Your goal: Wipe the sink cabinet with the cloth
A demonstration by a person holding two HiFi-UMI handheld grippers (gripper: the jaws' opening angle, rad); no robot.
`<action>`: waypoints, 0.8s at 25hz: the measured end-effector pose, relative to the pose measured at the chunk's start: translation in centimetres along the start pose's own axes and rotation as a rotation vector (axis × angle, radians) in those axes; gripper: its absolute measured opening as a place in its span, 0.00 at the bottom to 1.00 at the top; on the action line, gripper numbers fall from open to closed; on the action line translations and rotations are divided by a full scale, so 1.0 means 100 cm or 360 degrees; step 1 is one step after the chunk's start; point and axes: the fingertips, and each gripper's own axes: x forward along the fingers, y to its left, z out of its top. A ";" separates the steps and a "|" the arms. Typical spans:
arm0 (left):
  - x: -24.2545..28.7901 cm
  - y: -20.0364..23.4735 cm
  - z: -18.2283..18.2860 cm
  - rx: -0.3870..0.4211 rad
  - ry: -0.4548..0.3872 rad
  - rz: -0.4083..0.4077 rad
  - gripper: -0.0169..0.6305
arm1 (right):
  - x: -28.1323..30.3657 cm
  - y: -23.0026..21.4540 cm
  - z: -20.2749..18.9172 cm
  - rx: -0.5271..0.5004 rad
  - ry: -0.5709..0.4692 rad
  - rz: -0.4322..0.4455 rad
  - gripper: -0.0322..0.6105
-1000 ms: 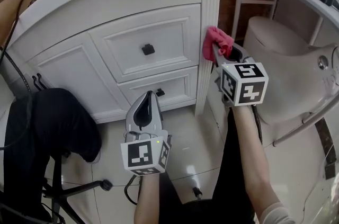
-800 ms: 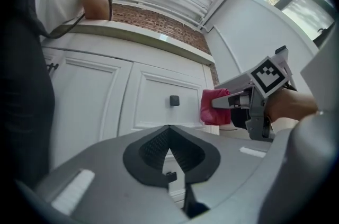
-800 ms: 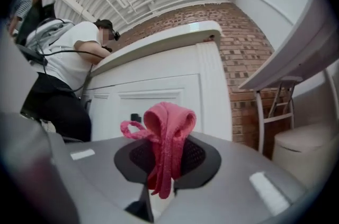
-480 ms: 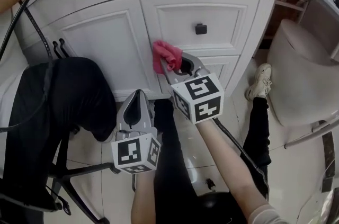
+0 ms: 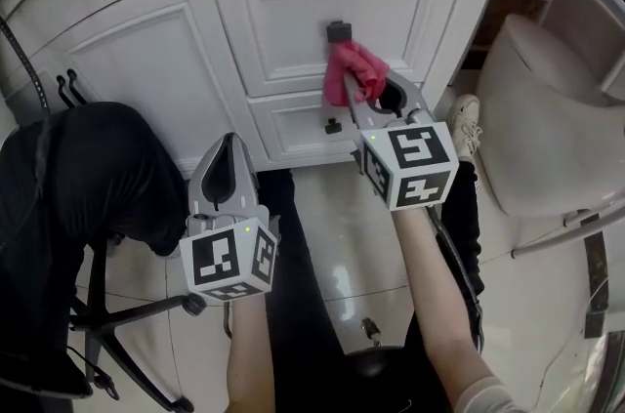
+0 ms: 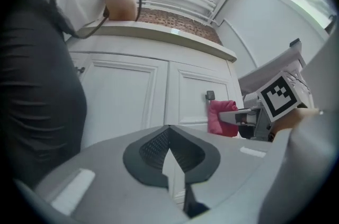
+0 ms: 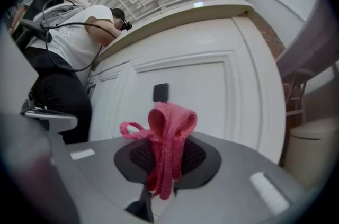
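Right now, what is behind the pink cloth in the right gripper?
The white upper drawer front of the sink cabinet, with its black knob just above the cloth. The panel patch directly behind the cloth is covered, so contact cannot be confirmed.

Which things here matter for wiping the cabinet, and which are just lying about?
In the job: cloth, clamped in the right gripper; cabinet.
Lying about: left gripper, shut and empty; toilet; chair; another person beside the cabinet.
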 end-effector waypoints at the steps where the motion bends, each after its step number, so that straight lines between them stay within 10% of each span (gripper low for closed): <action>1: 0.007 -0.015 0.001 0.0009 -0.0006 -0.0032 0.05 | -0.008 -0.022 -0.001 -0.0009 -0.0002 -0.0056 0.15; 12: 0.034 -0.122 -0.024 0.0057 0.0027 -0.0207 0.05 | -0.063 -0.146 -0.023 -0.0018 0.0023 -0.0348 0.15; 20: 0.001 -0.027 -0.045 -0.0032 0.0103 0.0049 0.05 | -0.030 0.027 -0.011 0.0037 -0.0085 0.0111 0.15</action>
